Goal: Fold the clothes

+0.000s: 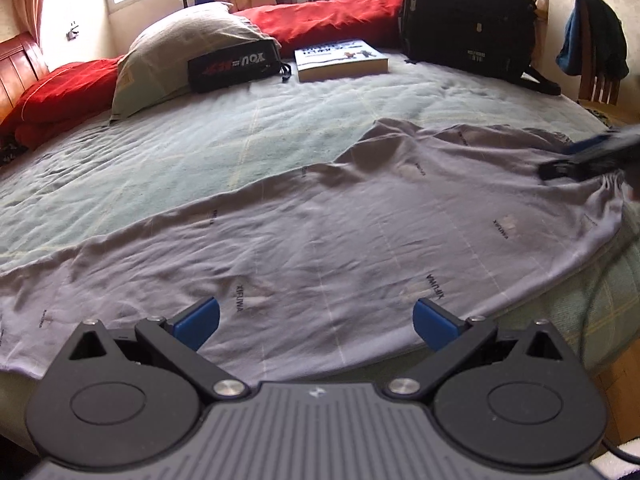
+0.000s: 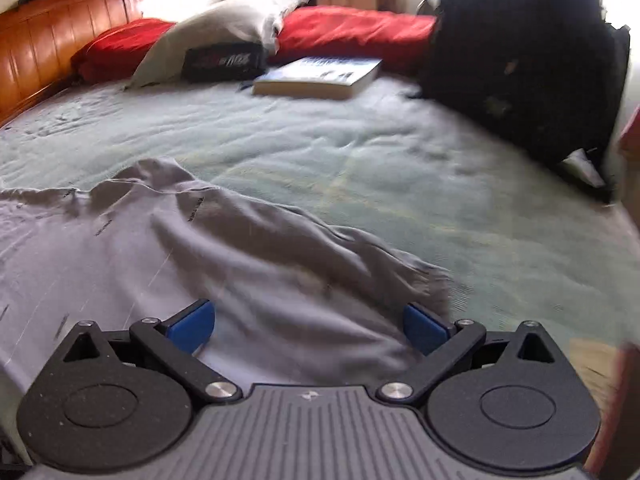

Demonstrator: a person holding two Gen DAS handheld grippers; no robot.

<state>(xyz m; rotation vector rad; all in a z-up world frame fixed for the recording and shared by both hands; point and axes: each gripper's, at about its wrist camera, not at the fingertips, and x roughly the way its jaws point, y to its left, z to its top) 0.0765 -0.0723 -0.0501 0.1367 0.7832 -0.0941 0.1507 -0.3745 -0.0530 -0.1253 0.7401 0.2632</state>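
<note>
From the left wrist view, the left tool hangs released, its two blue pads spread wide with nothing between them, just above the near edge of a grey shirt. The shirt lies spread out flat on the bed, along the bed's near side, printed with small dark lettering and wrinkled toward its far edge. At the shirt's right end the right tool comes in from the side, blurred, low over the bunched cloth there. Beyond the shirt, a book lies near the far side of the bed, with a black pouch just left of it leaning on a pale pillow. A black backpack stands right of the book, and a red quilt runs behind them.

From the right wrist view, the right tool is likewise released, pads wide apart, holding nothing. The shirt lies under and ahead of it, its rumpled right end reaching between the pads; whether a pad touches the cloth cannot be told. The book, pillow and backpack sit well beyond the shirt, and a wooden headboard stands far left of it.
</note>
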